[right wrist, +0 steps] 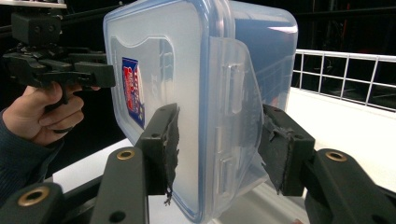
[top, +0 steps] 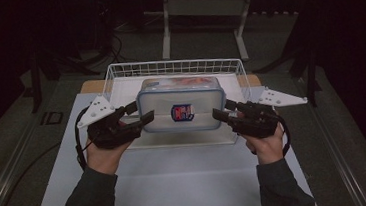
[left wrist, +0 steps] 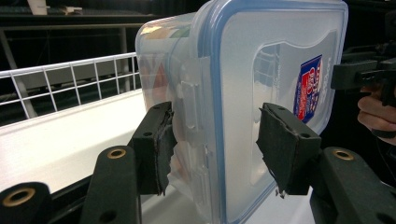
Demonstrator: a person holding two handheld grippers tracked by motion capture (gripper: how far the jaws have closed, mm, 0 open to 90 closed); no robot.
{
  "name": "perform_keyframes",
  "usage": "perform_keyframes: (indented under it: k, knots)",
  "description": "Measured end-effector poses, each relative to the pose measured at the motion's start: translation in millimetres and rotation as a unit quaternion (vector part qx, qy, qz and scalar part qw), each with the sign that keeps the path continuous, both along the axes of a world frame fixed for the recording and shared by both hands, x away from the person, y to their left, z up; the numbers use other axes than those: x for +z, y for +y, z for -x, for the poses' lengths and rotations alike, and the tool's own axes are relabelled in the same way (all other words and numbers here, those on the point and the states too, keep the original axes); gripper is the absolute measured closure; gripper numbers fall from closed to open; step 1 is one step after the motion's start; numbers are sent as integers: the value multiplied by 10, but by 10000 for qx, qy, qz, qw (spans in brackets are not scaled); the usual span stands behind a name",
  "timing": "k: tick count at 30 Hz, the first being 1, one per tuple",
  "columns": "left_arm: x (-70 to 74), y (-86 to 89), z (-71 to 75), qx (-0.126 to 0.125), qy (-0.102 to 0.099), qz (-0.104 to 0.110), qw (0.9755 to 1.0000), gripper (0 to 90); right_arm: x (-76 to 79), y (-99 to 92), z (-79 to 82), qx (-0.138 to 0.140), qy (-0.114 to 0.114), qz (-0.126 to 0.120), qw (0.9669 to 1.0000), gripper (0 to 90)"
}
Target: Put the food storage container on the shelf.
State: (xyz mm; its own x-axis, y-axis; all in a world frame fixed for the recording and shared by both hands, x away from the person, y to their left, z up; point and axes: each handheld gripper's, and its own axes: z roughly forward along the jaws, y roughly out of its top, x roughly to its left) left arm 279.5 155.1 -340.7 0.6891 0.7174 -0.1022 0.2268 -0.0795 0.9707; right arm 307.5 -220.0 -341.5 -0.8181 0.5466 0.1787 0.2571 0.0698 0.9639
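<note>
Two hands come in from the near side, one at each end of a clear plastic box (top: 180, 110) with a blue-edged lid. It is held up off the table, tipped so its lid faces the person, in front of the white wire basket (top: 118, 73). The left gripper (top: 141, 117) points right and its jaws squeeze the box's left end over the lid clip. The right gripper (top: 220, 113) points left and its jaws squeeze the right end. White paper (top: 177, 178) covers the table under the box. A metal stand (top: 167, 29) is far behind the basket.
</note>
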Motion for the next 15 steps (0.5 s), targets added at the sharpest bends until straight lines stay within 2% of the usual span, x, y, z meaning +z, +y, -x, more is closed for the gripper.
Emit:
perform_keyframes:
  k: [8,15]
  knots:
    - [-19,15,-118,120,56,100,9999,456,-22,49,-164,-60,86,-85,9999,486]
    - [-8,7,-189,148,104,149,9997,452,-52,47,-238,-98,212,-203,9995,485]
